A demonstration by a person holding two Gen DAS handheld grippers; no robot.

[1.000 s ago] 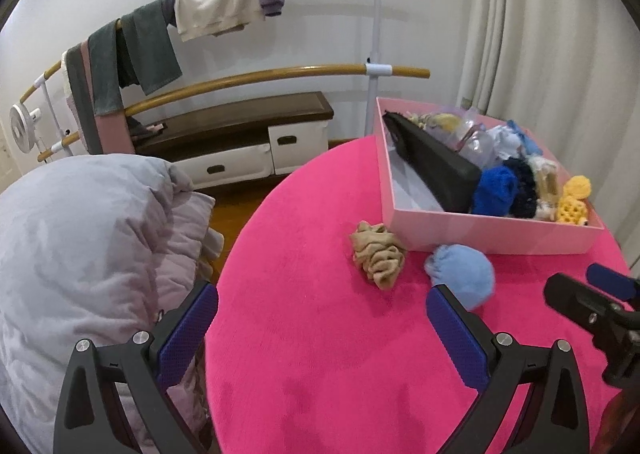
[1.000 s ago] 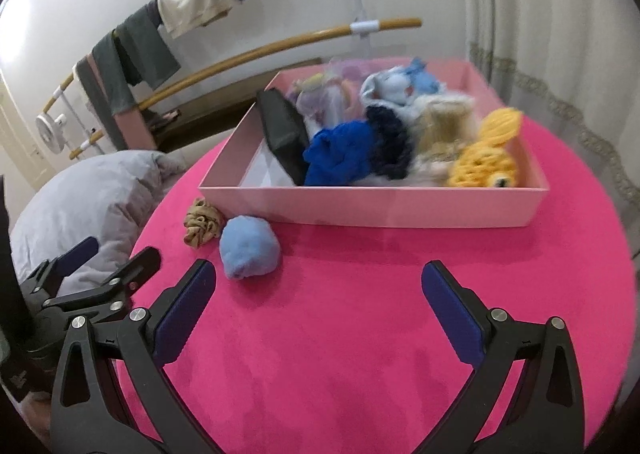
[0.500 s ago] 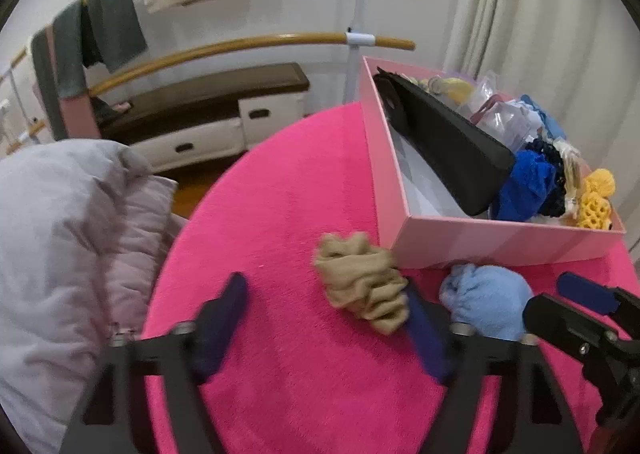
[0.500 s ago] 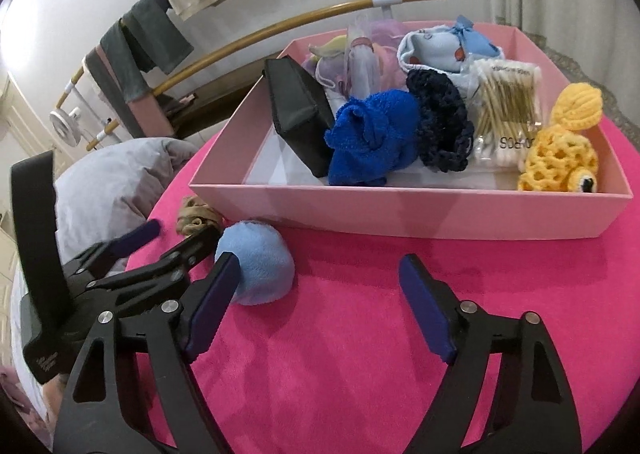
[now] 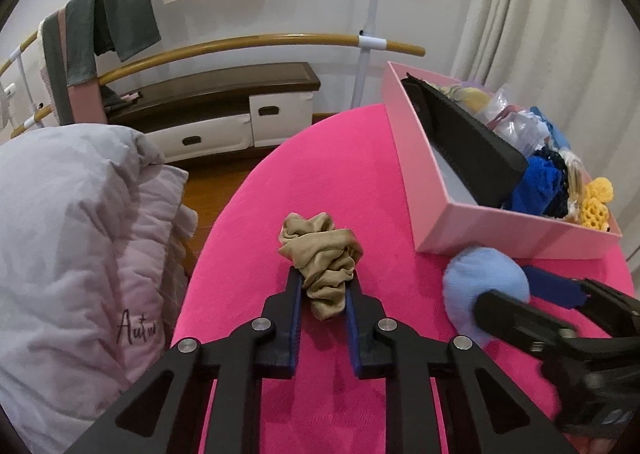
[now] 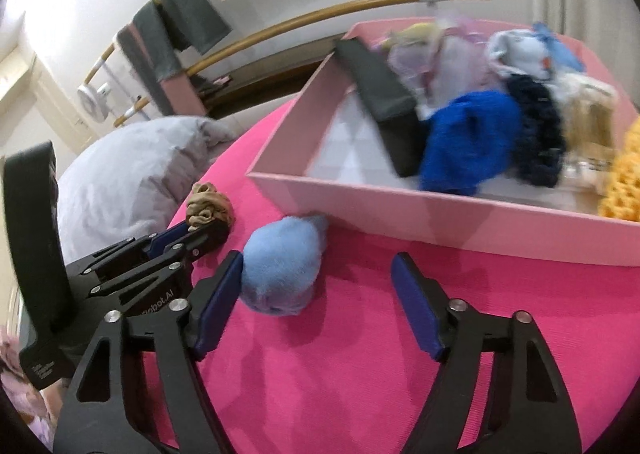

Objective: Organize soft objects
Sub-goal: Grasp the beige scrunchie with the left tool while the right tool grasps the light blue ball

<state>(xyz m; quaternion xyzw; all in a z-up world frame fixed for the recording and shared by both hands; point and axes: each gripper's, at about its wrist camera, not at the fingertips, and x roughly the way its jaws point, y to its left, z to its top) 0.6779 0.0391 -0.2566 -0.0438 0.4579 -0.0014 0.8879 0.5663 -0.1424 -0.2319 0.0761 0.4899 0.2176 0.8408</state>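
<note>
The left tool (image 5: 322,286) is closing on the beige scrunched stocking (image 5: 320,254), and its blue pads already press the near end of the bundle from both sides. The stocking lies on the pink surface (image 5: 248,238), its long axis running from the tool toward 12 o'clock in the left wrist view, so only the near tail sits between the pads while the bulk bunches up beyond the fingertips. The pink box (image 5: 496,232) stands at about 2 o'clock from that grip, close by, with its near corner just beside the light blue plush ball (image 5: 486,286).

The right tool (image 6: 318,278) is closing too, but it has nothing gripped yet. In the right wrist view the blue ball (image 6: 280,264) lies off centre at about 11 o'clock from the gap. It touches the left pad and stands well clear of the right one, and its far side rests against the box wall (image 6: 440,214). The right hand is the nearer one to the ball and the left hand to the stocking.

The box already holds a royal blue fuzzy piece (image 6: 468,142), a dark navy scrunchie (image 6: 536,134), a yellow crocheted toy (image 5: 596,202) and a black pouch (image 6: 384,94). Judging by this layout, each hand takes its own item and the box is where both will go.
</note>
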